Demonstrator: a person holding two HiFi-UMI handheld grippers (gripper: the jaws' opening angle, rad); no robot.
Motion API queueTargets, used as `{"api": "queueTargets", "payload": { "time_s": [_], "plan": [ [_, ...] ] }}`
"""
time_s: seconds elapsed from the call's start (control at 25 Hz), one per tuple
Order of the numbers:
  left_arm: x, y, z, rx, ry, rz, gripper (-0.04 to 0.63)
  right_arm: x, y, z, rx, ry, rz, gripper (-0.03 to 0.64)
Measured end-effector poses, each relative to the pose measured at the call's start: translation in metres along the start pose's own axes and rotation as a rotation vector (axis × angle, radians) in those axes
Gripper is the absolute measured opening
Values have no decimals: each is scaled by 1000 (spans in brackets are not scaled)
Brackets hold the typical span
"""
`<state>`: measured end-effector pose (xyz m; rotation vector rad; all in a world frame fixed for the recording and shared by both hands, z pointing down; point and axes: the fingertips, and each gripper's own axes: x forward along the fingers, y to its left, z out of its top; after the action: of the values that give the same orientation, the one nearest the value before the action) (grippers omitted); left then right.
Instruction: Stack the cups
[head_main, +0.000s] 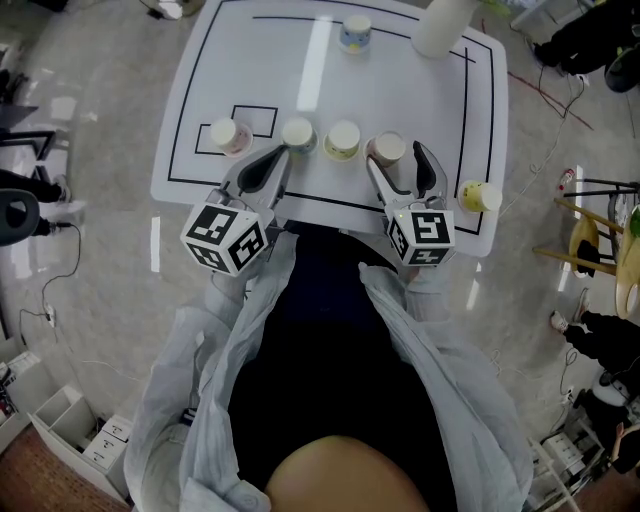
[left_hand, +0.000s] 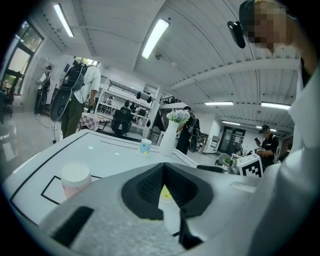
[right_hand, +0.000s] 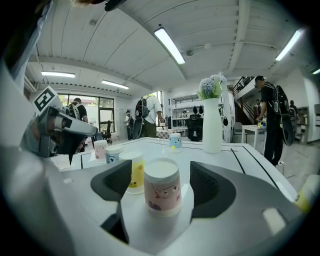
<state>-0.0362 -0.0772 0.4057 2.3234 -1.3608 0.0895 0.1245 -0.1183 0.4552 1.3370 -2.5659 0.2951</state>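
The pink cup (right_hand: 162, 186) stands upside down by the table's (head_main: 400, 70) front edge, at the right end of the row. The right gripper (head_main: 398, 165) straddles it, released, pads clear of it. Grasping seems in hand: next clamp, lift, and lower it over the yellow cup (head_main: 342, 139). The left gripper (head_main: 276, 158) is clenched, empty.

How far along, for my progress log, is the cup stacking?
Done: nothing, the cups on the table sit unstacked. In hand: the right gripper, jaws open, flanks the pink cup without pressing it. Remaining: all the stacking.
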Motion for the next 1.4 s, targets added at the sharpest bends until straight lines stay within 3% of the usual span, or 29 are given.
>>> {"api": "queueTargets", "payload": {
  "time_s": [0.72,1.4],
  "plan": [
    [7,3,52,55,-61,-12,-3,1,-28,107,29,-38,19,373],
    [56,32,94,48,-81,-5,-3,90,-50,167,3,-37,63,373]
  ]
}}
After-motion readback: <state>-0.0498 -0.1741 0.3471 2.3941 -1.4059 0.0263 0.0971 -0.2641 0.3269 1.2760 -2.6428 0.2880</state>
